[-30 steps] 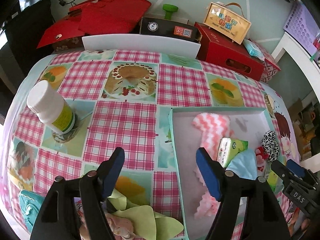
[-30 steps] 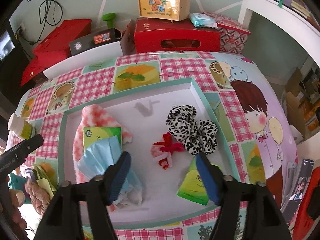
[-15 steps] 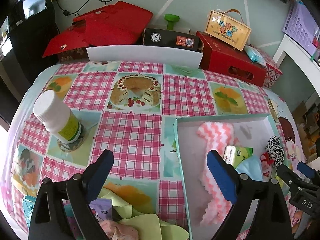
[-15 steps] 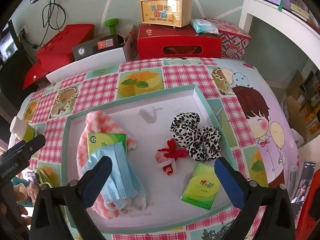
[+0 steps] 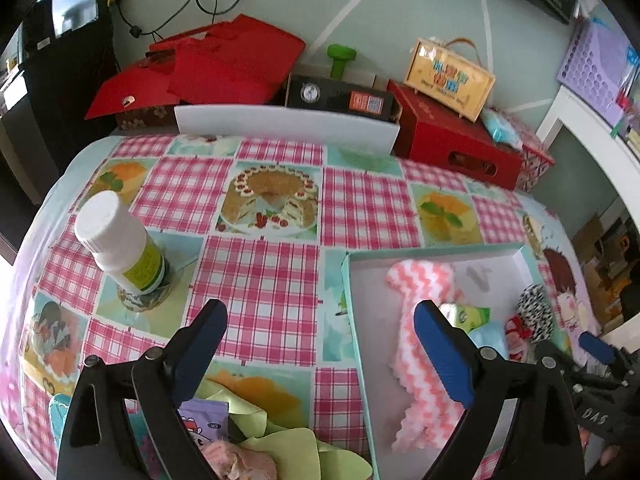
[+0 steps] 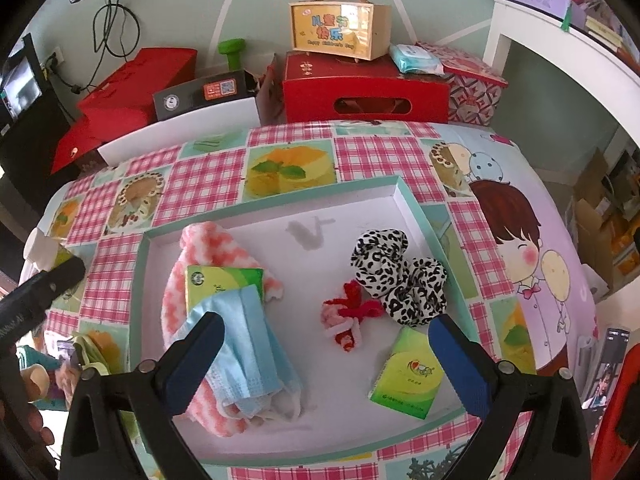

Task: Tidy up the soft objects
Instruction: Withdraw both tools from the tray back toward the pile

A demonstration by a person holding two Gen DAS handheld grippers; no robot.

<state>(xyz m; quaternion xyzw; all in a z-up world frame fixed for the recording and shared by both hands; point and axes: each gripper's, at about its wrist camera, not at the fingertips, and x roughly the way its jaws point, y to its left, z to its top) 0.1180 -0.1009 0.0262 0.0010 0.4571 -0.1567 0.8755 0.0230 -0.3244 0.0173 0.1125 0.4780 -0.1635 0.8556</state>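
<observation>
Soft objects already fill much of the shallow tray [image 5: 346, 280], and the left wrist view shows this from the side: the tray lies at about four o'clock of the picture, on the checked tablecloth [image 5: 260, 292], and a pink zigzag cloth [image 5: 424, 340] stretches along its floor. The left gripper [image 5: 320, 344] stands with its jaws wide apart and nothing between them; it hangs over the cloth-covered table just beside the tray's left wall. At six o'clock, under this gripper, a small pile is not yet sorted: a yellow-green cloth [image 5: 280, 444], a purple packet [image 5: 204, 420] and something pink that is too hidden to name. A white bottle [image 5: 120, 240] stands upright at nine o'clock, well apart from the tray. In the right wrist view the tray takes the centre. Inside it lie the pink cloth, a green tissue pack [image 6: 224, 284] on top of it, a blue face mask [image 6: 248, 344] partly over both, a red and pink yarn piece [image 6: 348, 316] near the middle, a leopard scrunchie [image 6: 396, 272] at two o'clock of the tray, and a second green tissue pack [image 6: 408, 376] at five o'clock. The right gripper [image 6: 324, 360] is also fully spread and empty above these things. By this picture, most of the work looks done, and the pile outside the tray probably remains.
</observation>
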